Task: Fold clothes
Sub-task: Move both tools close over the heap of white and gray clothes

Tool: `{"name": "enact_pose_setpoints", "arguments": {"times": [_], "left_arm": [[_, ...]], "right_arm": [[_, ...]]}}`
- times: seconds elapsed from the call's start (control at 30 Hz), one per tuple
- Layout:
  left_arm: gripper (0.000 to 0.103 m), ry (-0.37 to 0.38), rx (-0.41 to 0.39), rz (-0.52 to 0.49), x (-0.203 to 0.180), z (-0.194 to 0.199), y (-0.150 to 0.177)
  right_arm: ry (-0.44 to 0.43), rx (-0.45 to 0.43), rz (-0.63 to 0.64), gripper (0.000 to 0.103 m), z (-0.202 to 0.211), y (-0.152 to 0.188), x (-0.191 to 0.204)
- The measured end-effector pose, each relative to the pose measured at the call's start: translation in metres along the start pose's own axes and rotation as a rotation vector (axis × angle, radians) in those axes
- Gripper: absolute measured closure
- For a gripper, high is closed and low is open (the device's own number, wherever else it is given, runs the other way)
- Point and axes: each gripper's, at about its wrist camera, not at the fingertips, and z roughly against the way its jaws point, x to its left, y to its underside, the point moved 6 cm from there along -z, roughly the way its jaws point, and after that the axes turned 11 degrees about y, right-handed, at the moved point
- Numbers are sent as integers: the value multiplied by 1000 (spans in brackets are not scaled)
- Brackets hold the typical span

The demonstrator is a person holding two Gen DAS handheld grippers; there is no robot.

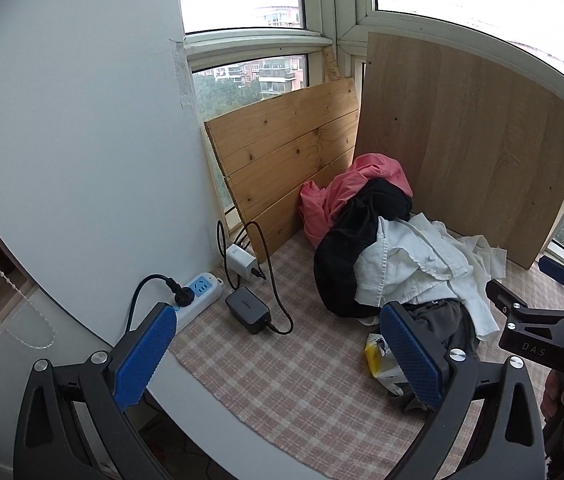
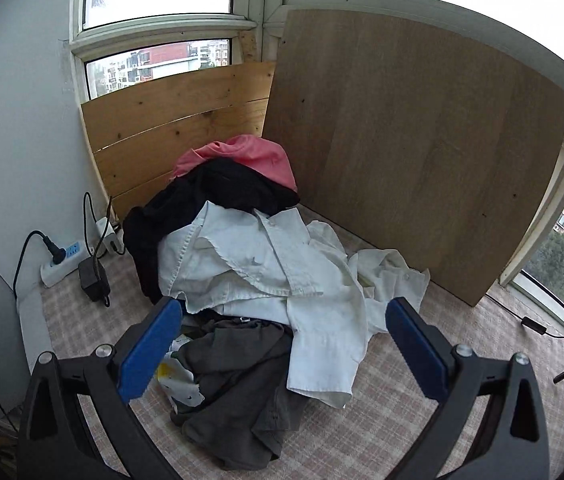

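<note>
Both tongs, left [image 1: 278, 354] and right [image 2: 283, 350], released, clothes pile [image 2: 258, 264] just ahead on checked cloth [image 2: 381, 412]

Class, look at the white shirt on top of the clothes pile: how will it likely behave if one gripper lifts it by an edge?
The white shirt lies crumpled in soft folds, so it would probably hang limp. It looks thin, likely light. It overlaps the grey garment and the black garment, so lifting may drag those along.
</note>
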Motion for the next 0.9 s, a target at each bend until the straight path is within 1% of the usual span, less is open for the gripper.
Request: {"name": "enact_pose_setpoints", "arguments": {"times": [0.13,0.27,0.57,0.73,0.9], "left_arm": [[1,-23,0,16,11,-3,-3],[1,-14,-6,37,18,-9,-10],[1,5,-21,10,11,-19,-21],[1,15,-8,12,16,-29,-18],[1,27,-3,12,27,-42,-12]], "right_arm": [[-23,10,14,0,-8,-2,14],[-40,21,16,0,-15,-2,17],[-15,43,-26,0,-33,-5,2],[-14,36,-25,0,-39,-7,-2],[-7,40,-44,0,-46,-4,-20]]}}
